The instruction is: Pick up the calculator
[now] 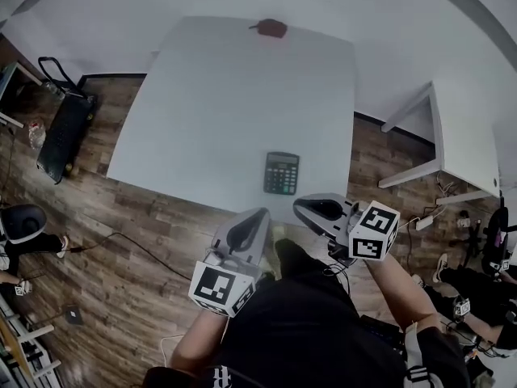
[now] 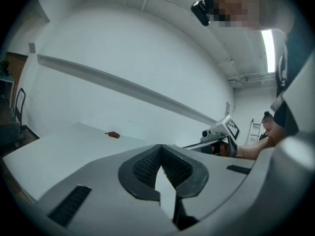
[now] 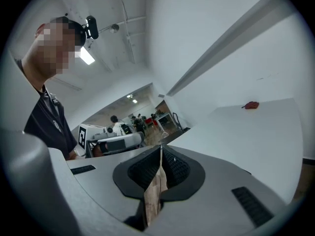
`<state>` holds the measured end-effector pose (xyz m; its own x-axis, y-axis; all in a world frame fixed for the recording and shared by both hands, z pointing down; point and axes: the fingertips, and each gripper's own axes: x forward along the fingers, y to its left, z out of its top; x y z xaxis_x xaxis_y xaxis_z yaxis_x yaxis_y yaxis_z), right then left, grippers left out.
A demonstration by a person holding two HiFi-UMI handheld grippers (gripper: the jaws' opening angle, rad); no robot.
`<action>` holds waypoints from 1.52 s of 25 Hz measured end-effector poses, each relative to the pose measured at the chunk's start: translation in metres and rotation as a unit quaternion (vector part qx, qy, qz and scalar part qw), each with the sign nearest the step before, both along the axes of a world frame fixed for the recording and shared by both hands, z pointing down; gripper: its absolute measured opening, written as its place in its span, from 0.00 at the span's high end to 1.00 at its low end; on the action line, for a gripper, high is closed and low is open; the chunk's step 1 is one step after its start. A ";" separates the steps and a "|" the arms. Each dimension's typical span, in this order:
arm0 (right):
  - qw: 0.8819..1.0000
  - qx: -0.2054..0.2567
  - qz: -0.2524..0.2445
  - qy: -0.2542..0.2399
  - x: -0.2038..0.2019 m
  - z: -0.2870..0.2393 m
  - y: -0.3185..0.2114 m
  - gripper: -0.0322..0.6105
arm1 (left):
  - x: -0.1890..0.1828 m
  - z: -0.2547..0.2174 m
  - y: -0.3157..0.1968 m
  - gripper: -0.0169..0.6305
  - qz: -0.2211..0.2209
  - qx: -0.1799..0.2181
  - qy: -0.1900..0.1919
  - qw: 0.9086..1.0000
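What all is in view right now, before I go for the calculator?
table: one, white, centre.
calculator: one, dark, on the table's near edge, ahead of the grippers.
small object: one, red, table's far edge.
second table: one, white, right.
cart: one, black, floor at left.
left gripper: one, grey, shut, empty, near the table edge.
right gripper: one, grey, shut, empty, beside the left.

1. White table (image 1: pixel 202 103): wide bare surface left and far of the calculator (image 1: pixel 281 173), which lies close to the near edge.
2. Small red object (image 1: pixel 271 28) at far edge, well apart from it.
3. Second table (image 1: pixel 464 144) right, black cart (image 1: pixel 65 128) left, both clear of the work surface.
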<state>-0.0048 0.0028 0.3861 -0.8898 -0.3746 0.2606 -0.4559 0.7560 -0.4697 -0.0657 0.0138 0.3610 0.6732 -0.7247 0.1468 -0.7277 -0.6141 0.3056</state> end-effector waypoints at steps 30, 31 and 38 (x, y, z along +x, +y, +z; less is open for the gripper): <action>0.853 -0.176 -0.371 0.323 0.050 0.304 -0.152 0.82 | -0.010 0.062 -0.102 0.96 -0.085 -0.102 -0.055 0.990; 0.847 -0.182 -0.380 0.324 0.049 0.308 -0.151 0.82 | -0.010 0.062 -0.103 0.96 -0.087 -0.103 -0.055 0.989; 0.824 -0.200 -0.421 0.322 0.037 0.323 -0.145 0.82 | -0.016 0.060 -0.111 0.96 -0.110 -0.091 -0.043 0.989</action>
<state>0.0325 -0.1417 0.7089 -0.4191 0.5354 0.7332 -0.1019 0.7748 -0.6240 -0.0820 -0.0967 0.4212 0.4818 -0.8084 0.3381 -0.8656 -0.3790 0.3271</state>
